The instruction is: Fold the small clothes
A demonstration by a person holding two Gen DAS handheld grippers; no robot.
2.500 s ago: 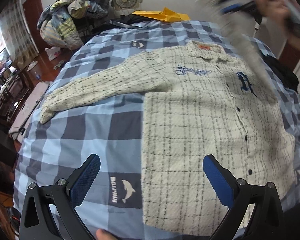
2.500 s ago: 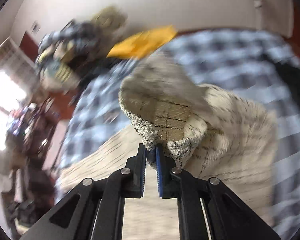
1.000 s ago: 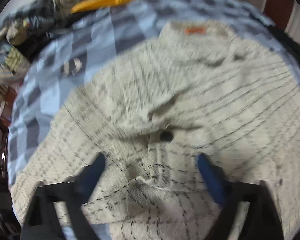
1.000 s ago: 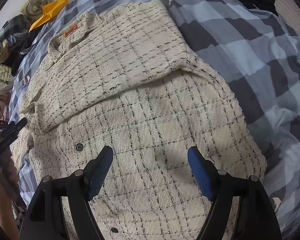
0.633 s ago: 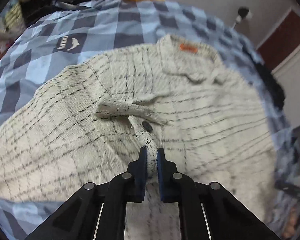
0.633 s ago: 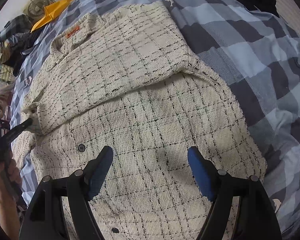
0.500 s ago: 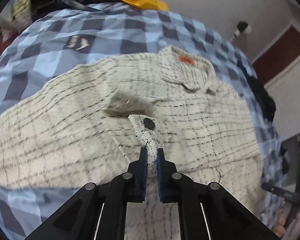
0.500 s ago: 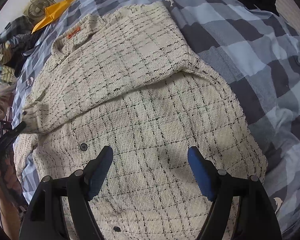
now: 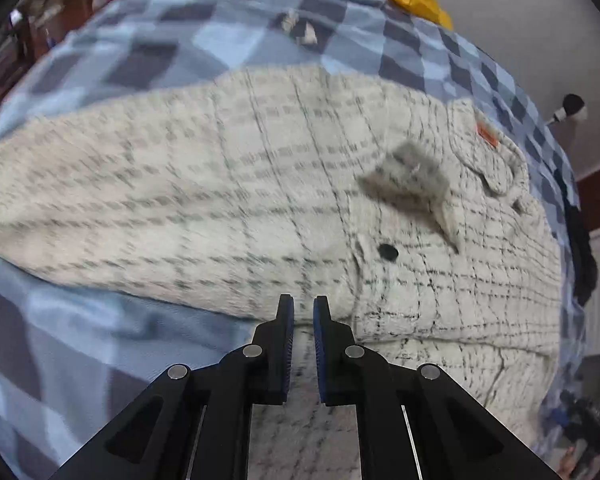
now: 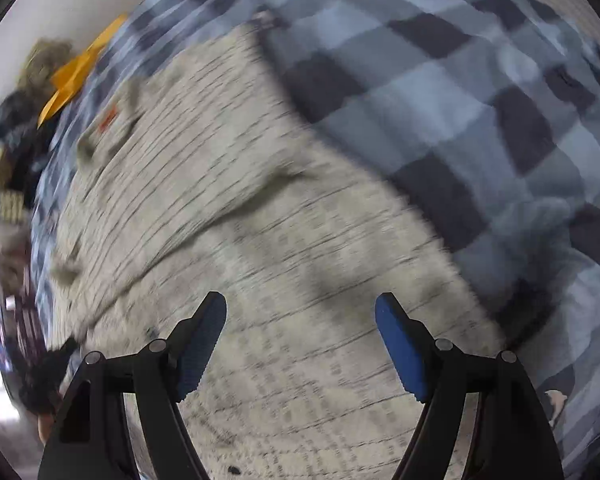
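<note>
Checked bed carries a cream shirt, sleeves seemingly folded in; the body folds are left. Left tongs look clenched on its edge, though blur hides contact; right tongs hang released above it.

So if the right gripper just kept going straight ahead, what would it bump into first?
Most likely the cream checked shirt: the right gripper hangs open right over it, though blur hides the gap.

Before my blue-padded jaws: a cream shirt checked in black, on a blue-and-grey checked bedspread.
</note>
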